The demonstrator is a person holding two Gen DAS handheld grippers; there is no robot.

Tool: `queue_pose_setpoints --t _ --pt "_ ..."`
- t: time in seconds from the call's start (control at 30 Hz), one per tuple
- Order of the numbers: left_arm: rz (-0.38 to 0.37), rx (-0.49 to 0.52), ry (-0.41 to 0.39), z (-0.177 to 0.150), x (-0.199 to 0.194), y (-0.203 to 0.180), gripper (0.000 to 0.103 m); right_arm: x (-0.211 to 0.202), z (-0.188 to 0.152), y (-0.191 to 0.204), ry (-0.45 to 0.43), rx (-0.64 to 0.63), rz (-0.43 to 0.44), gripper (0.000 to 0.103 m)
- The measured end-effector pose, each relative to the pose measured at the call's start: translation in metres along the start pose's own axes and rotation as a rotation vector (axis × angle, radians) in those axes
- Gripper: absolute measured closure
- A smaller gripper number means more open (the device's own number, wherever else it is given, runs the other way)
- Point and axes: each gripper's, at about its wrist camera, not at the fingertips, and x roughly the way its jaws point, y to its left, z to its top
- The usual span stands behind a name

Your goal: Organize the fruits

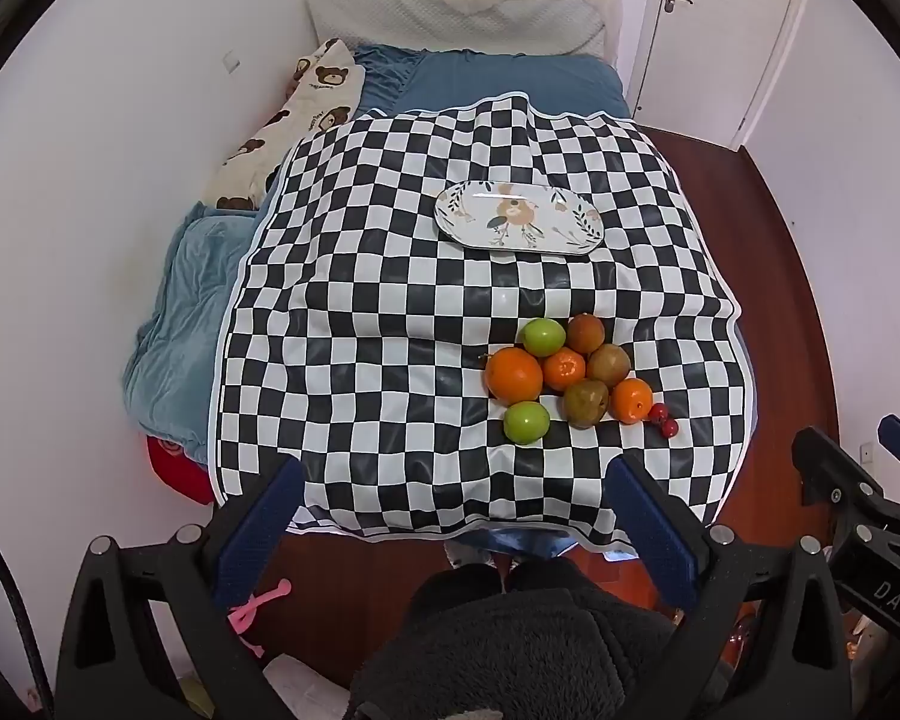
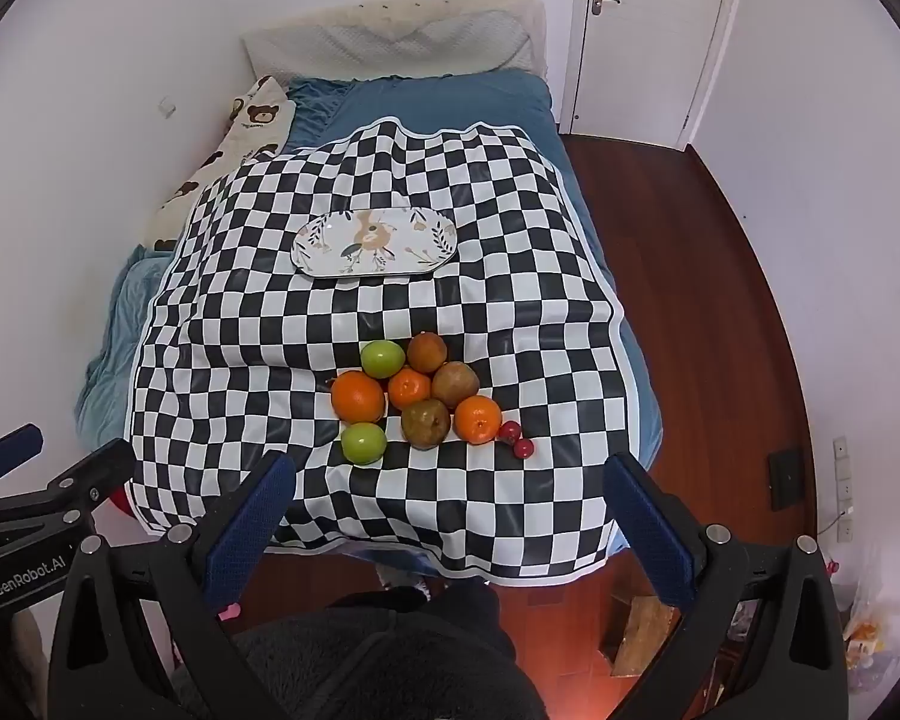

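A cluster of fruit lies on the checkered cloth [image 1: 390, 312] near its front edge: a large orange [image 1: 513, 375], two green apples [image 1: 527, 422] [image 1: 543, 336], two smaller oranges [image 1: 631, 400], brown pears [image 1: 585, 402] and small red cherries [image 1: 663, 420]. The same pile shows in the right wrist view, with the large orange [image 2: 357, 396] and cherries [image 2: 516, 440]. An empty oval floral plate [image 1: 519, 216] [image 2: 375, 240] lies farther back. My left gripper [image 1: 456, 480] and right gripper [image 2: 450, 474] are both open and empty, held above the cloth's front edge, short of the fruit.
The cloth covers a bed with blue bedding [image 1: 168, 324], a bear-print pillow [image 1: 282, 126] at the left and a wall beside it. Wooden floor [image 2: 690, 300] and a white door [image 2: 648, 30] are to the right. The person's dark fleece clothing [image 1: 510, 648] is below.
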Motion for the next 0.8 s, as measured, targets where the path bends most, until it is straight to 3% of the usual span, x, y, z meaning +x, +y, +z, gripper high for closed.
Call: queue_pose_setpoints --t 0.8 --pt "-0.001 0.0 -0.002 0.0001 0.0001 0.0001 0.0 0.0003 -0.0008 -0.0005 -0.002 -0.001 -0.002 0.0"
